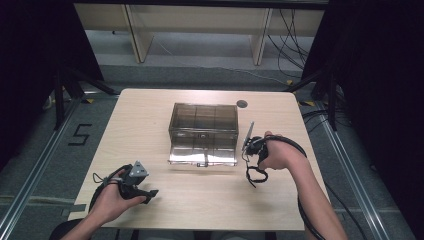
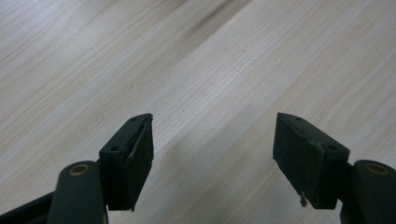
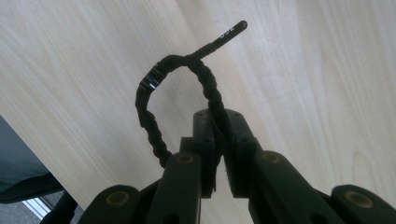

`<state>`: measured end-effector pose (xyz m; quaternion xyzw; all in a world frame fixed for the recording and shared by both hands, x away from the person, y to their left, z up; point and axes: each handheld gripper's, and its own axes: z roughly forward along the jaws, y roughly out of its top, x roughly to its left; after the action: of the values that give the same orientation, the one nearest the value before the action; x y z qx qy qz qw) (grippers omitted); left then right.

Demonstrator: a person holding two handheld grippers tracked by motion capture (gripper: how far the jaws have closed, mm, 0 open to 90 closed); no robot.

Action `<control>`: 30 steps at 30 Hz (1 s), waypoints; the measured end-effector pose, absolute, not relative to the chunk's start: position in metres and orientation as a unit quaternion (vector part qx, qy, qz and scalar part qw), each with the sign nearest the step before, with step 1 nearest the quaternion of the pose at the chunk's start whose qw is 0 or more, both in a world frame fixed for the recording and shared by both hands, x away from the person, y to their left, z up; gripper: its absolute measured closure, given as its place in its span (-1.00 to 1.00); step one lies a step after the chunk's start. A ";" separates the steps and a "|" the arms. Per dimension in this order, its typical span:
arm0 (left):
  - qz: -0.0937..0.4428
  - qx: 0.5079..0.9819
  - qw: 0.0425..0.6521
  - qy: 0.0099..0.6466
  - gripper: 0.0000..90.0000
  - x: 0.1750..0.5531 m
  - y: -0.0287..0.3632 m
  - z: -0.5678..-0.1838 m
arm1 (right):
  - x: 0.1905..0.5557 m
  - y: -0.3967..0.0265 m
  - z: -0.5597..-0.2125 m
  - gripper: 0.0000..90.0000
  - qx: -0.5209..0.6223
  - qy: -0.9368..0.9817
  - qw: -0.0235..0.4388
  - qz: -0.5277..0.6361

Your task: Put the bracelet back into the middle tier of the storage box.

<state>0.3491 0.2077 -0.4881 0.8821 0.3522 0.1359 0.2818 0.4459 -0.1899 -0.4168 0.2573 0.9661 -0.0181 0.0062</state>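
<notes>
- The right gripper (image 3: 219, 140) has its fingers clenched on a black braided cord (image 3: 154, 93), pinching one strand of it between the pads
- In the right gripper view the cord rises from the fingers, curls into a loop and ends in a straight stiff tip (image 3: 229, 33) with small white marks, too small to read
- A short glossy band (image 3: 150, 80) sits on the upper left of the loop
- In the high view the right gripper (image 1: 253, 150) is held over the right part of the counter (image 1: 145, 115), just beside the right end of the box (image 1: 203, 131), and the cord (image 1: 256, 174) hangs from it in a loop toward the near edge; whether its lowest part touches the counter cannot be told
- The box is clear and brownish, with inner dividers, and its lid (image 1: 202, 156) lies folded open toward the person, flat on the counter
- The left gripper (image 1: 142, 192) rests low at the near left of the counter, well apart from the box and the cord
- In the left gripper view its fingers (image 2: 128, 161) stand released and wide apart, with bare wood between them
- A dark round hole (image 1: 242, 104) lies in the counter behind the box's right end
</notes>
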 end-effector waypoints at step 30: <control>0.138 0.885 0.282 0.344 -0.36 0.349 0.208 -0.487 | 0.463 -0.175 -0.387 0.88 0.254 0.967 0.029 -0.010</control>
<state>0.3490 0.2077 -0.4873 0.8848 0.3445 0.1375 0.2822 0.4625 -0.1752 -0.3868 0.2536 0.9668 -0.0098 0.0289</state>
